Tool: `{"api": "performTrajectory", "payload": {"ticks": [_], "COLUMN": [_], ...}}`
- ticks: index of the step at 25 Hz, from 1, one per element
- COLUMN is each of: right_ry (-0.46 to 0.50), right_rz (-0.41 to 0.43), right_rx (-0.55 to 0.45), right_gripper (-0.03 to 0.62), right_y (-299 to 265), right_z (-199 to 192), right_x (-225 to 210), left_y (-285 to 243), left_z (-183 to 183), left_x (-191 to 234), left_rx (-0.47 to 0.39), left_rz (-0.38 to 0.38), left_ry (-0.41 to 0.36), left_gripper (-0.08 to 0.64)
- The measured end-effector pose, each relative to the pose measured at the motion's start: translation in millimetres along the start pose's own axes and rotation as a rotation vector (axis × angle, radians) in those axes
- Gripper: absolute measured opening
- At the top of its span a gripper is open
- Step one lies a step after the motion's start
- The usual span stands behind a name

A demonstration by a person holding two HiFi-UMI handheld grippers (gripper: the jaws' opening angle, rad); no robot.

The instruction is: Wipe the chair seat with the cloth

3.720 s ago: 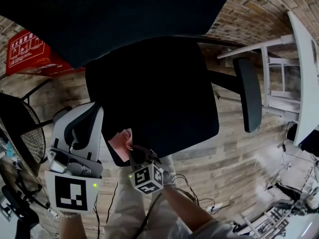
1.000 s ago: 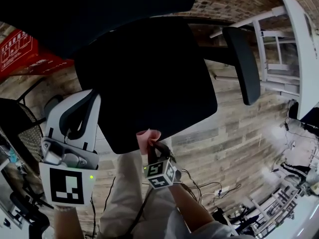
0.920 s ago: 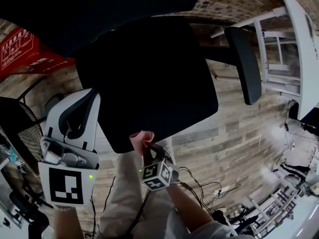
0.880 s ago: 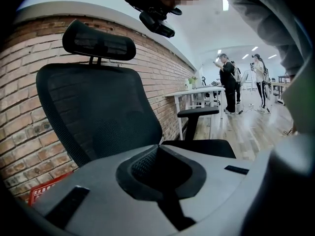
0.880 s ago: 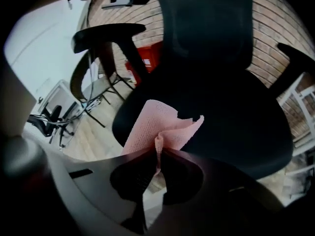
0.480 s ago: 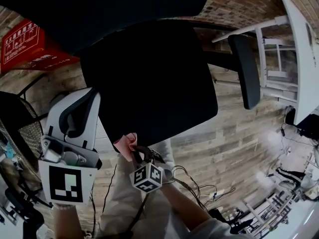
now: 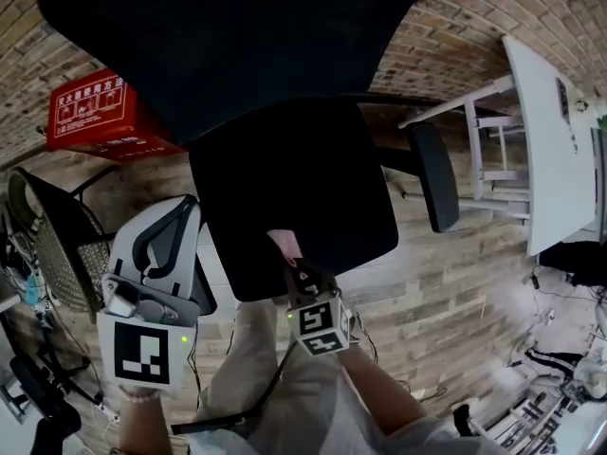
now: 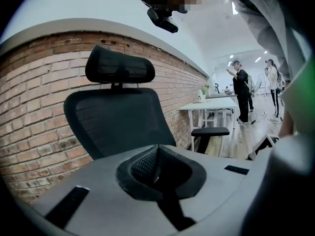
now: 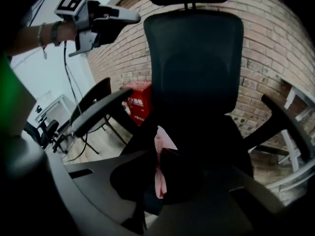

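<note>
clamped on the pink cloth (image 7: pixel 282 245), my right tool (image 7: pixel 298 273) has just dragged it right along the near edge of the chair seat (image 7: pixel 294 183), so wiping looks underway; my left tool (image 7: pixel 163 238) idles closed and empty.

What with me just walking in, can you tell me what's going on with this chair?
A person holds a gripper in each hand and is wiping an office chair. The right gripper is shut on a pink cloth and holds it at the front edge of the black chair seat. The left gripper is shut, holds nothing, and is raised off to the left of the chair.
</note>
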State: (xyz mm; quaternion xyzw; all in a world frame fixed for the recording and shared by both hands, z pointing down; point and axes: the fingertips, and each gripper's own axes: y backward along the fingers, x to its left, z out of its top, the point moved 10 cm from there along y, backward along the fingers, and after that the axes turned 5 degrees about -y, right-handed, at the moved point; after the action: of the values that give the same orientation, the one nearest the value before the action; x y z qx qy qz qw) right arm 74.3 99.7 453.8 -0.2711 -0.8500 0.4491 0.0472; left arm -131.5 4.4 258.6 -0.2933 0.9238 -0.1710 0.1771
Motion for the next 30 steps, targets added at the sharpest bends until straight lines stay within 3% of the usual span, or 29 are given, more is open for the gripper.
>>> {"api": "performTrajectory", "payload": {"ticks": [4,10,22,30], "right_ry": [-0.029,-0.070,-0.035,-0.109], "right_rz": [-0.060,-0.119,-0.260,-0.312], "right_rx": [-0.133,-0.309,-0.508,-0.629], "right_gripper": [0.051,0.049,0.049,0.049], "right_y": [52,138,264,306], "right_z": [58,119,163,174], "right_x": [-17,-19,6,9], "left_y": [27,65,132,147], "left_z": [48,111,161,170], "left_x": [9,7,2,-5], "left_rx": [-0.055,-0.118,-0.215,-0.247], "left_rz": [0.022,-0.059,-0.067,-0.115], "left_ry": [-0.020,-0.206,-0.238,-0.230], "left_gripper": [0.018,0.018,0.018,0.018]}}
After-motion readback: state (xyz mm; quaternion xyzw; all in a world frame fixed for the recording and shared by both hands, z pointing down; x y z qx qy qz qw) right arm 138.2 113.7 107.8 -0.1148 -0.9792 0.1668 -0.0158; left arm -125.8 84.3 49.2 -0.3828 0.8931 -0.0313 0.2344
